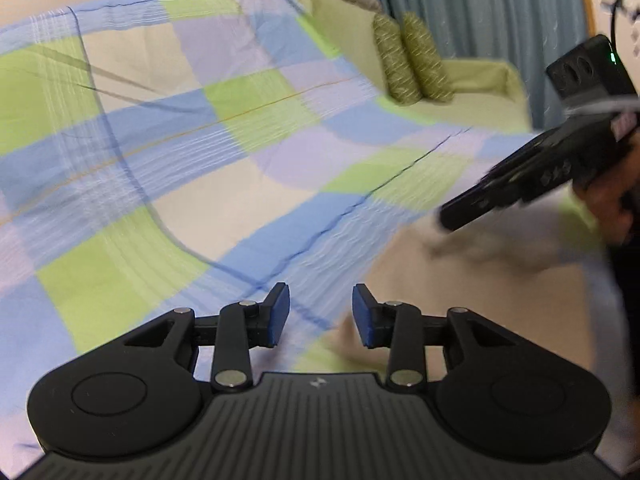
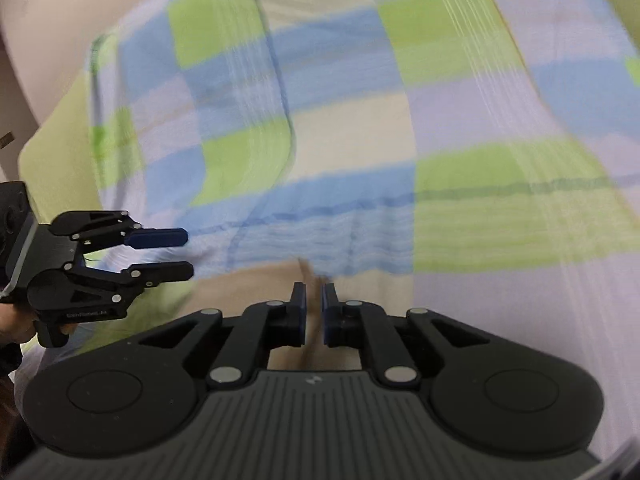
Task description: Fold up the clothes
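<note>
A beige garment (image 1: 480, 300) lies flat on the checked bedspread (image 1: 200, 140), blurred in both views. My left gripper (image 1: 320, 312) hovers over the garment's left edge, open, with nothing between its blue pads. In the right wrist view the left gripper (image 2: 188, 252) shows side-on at the left, its fingers apart. My right gripper (image 2: 314, 308) sits low over the beige garment (image 2: 248, 284), its jaws parted by only a narrow slit with no cloth visibly pinched. From the left wrist view the right gripper (image 1: 444, 216) points down at the garment's far right part.
The blue, green and cream checked bedspread (image 2: 360, 120) covers the bed. Two green patterned cushions (image 1: 412, 60) stand at the far side near a grey-blue curtain (image 1: 480, 8). A person's hand (image 1: 612, 200) holds the right gripper.
</note>
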